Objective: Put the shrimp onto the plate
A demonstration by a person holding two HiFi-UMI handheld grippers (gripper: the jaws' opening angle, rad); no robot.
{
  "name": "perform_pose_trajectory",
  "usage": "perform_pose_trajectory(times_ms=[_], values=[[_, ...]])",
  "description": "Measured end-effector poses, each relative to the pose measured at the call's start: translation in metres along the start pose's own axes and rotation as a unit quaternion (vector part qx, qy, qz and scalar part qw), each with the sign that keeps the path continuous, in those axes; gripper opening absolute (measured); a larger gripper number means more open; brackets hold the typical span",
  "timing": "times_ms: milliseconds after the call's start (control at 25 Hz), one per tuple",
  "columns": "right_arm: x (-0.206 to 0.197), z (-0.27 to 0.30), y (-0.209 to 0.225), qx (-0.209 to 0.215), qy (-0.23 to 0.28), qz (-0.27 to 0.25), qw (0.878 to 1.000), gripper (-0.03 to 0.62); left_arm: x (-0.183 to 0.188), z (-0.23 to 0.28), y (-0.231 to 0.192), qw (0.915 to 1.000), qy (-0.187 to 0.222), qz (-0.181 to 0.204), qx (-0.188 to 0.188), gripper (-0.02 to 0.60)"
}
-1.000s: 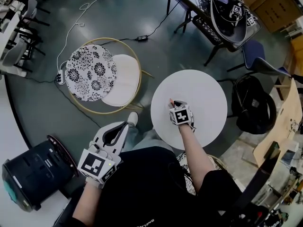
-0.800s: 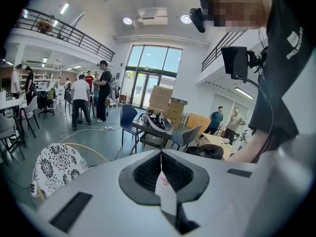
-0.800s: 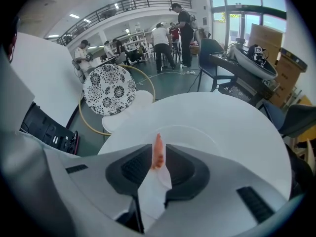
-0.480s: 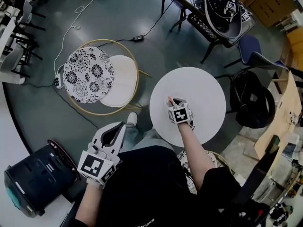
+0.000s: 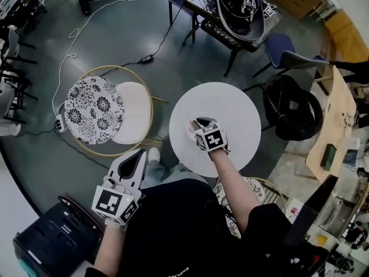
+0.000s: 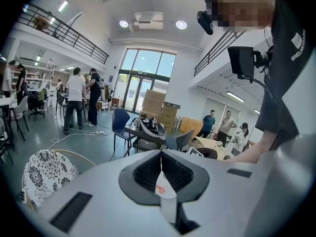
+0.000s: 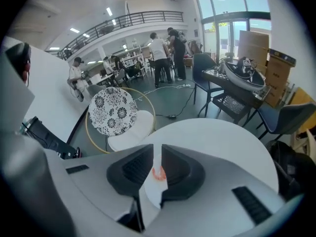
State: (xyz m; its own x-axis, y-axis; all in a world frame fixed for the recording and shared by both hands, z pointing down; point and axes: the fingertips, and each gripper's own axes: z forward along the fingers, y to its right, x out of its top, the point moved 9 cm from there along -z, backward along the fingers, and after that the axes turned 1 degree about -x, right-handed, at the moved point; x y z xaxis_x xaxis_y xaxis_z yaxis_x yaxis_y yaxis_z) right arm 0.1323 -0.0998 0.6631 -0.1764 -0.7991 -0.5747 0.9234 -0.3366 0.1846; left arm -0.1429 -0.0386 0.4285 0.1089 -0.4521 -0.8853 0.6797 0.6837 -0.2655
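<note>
Right gripper (image 5: pixel 194 126): I hold it over the white round table (image 5: pixel 230 105), toward the table's left side, with its marker cube facing up.
Right jaws: narrow, with only a slim gap between the 2 dark pads, pinched on the shrimp.
Shrimp (image 7: pixel 158 174): a small orange-pink curl sitting in that gap in the right gripper view. In the head view it is only a pale speck at my jaw tips. I cannot tell whether it touches the tabletop.
Left gripper (image 5: pixel 140 154): off the table, low at my left side above the grey floor (image 5: pixel 173 56), with its tips close to my white shoe (image 5: pixel 153 153).
Left jaws: pressed together, the 2 ribbed pads meeting in 1 line with nothing between them.
Chair (image 5: pixel 134 113): a round seat in a gold hoop, with a black-and-white floral cushion (image 5: pixel 94 109). It stands left of the table and apart from it.
Desk (image 5: pixel 233 4): beyond the table, loaded with cables and gear.
People (image 7: pixel 160 58): several stand far back in the hall.
</note>
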Motion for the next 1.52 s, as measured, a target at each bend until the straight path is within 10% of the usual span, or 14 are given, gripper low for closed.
perform_pose_trajectory(times_ms=[600, 1520], values=[[0.044, -0.161, -0.017, 0.009, 0.202, 0.141, 0.969, 0.023, 0.029, 0.052, 0.013, 0.9916, 0.014, 0.016, -0.128, 0.006], [0.04, -0.337, -0.085, -0.092, 0.448, 0.125, 0.881, 0.02, 0.074, 0.104, 0.061, 0.9464, 0.013, 0.055, -0.318, 0.006]])
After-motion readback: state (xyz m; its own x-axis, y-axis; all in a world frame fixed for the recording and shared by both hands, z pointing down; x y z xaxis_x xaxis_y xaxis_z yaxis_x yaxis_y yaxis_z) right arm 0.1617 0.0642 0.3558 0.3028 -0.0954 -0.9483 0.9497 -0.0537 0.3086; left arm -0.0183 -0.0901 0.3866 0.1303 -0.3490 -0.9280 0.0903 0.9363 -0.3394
